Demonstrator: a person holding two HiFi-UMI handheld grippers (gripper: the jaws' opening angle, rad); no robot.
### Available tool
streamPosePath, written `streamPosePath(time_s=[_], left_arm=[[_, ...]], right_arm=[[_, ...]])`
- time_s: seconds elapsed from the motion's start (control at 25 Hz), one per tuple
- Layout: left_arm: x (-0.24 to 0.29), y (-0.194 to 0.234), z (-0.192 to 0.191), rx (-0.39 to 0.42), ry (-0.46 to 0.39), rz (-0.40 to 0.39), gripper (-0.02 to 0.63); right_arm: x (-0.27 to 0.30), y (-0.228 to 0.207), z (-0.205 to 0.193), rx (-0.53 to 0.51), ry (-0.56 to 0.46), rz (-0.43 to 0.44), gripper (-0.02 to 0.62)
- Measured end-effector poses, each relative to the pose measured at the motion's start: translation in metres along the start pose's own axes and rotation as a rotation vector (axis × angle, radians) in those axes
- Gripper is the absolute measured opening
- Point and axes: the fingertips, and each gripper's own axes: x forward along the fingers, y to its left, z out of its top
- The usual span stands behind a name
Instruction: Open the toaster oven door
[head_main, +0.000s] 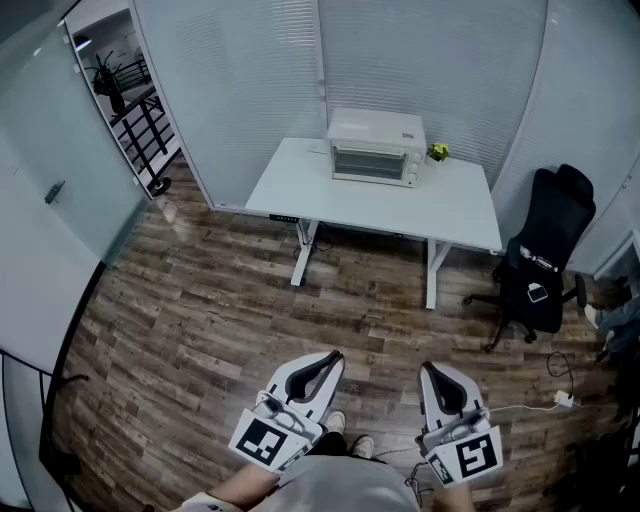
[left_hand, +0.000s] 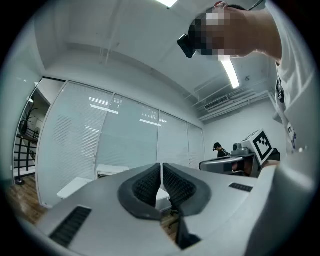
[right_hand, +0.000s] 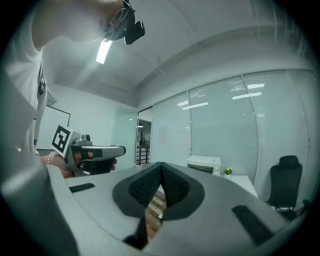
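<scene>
The left hand-held gripper (left_hand: 161, 176) has its ribbed black pads pressed together with nothing between them. The right hand-held gripper (right_hand: 161, 172) is the same, its pads meeting at the tips and pinching nothing. Both are held low and close to the person's body, side by side but apart, pointing roughly level across the room over the wooden floor (head_main: 200, 300).

The toaster oven (head_main: 376, 147) stands well ahead of both hand-held grippers, roughly in line with the gap between them. It sits near the back edge of a white table (head_main: 330, 205), against the glass wall with blinds. Its door (head_main: 368, 161) faces the hand-held grippers and is upright and closed. A small green plant (head_main: 438, 152) sits on the table just beside the oven, on the right hand-held gripper's side. A black office chair (head_main: 545, 265) stands on the floor past the table's end, ahead of the right hand-held gripper and off to its outer side.
</scene>
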Motion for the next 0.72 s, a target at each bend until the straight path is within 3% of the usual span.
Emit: streamPosePath(time_s=[0.72], left_arm=[[0.014, 0.07, 0.005, -0.016, -0.024, -0.044, 0.031]], right_arm=[[0.078, -0.005, 0.007, -0.009, -0.014, -0.04, 0.008]])
